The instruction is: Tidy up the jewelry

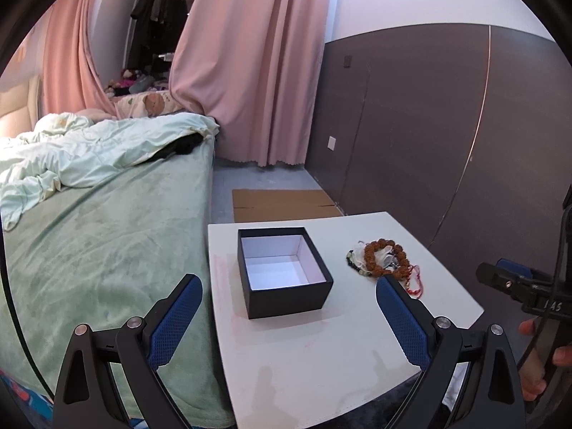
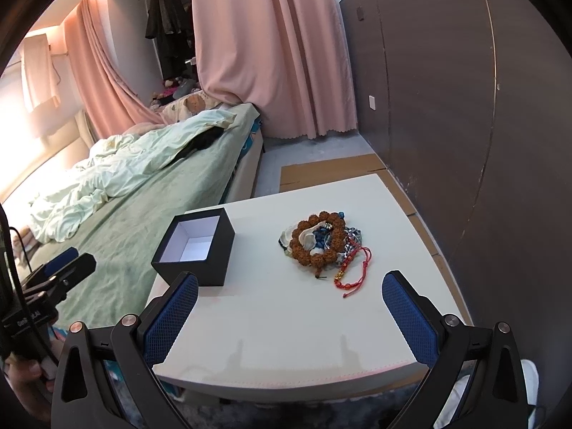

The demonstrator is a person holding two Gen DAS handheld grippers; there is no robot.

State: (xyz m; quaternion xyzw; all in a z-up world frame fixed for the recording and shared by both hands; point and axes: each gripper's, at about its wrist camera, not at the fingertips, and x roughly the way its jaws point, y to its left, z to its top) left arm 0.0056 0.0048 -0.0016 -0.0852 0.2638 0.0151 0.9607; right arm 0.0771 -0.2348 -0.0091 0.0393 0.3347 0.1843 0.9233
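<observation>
An open black box [image 1: 286,275] with a white, empty inside stands on a white table [image 1: 321,357]; it also shows in the right wrist view [image 2: 195,246]. To its right lies a pile of jewelry [image 1: 384,259] topped by a brown bead bracelet [image 2: 316,243], with a red cord bracelet [image 2: 352,268] at its near side. My left gripper [image 1: 287,286] is open and empty, held above the table's near side in front of the box. My right gripper [image 2: 289,282] is open and empty, in front of the jewelry pile.
A bed with a green cover [image 1: 107,250] runs along the table's left side. Flat cardboard [image 1: 282,203] lies on the floor behind the table. A dark panelled wall [image 1: 447,125] stands to the right, pink curtains [image 1: 257,71] behind.
</observation>
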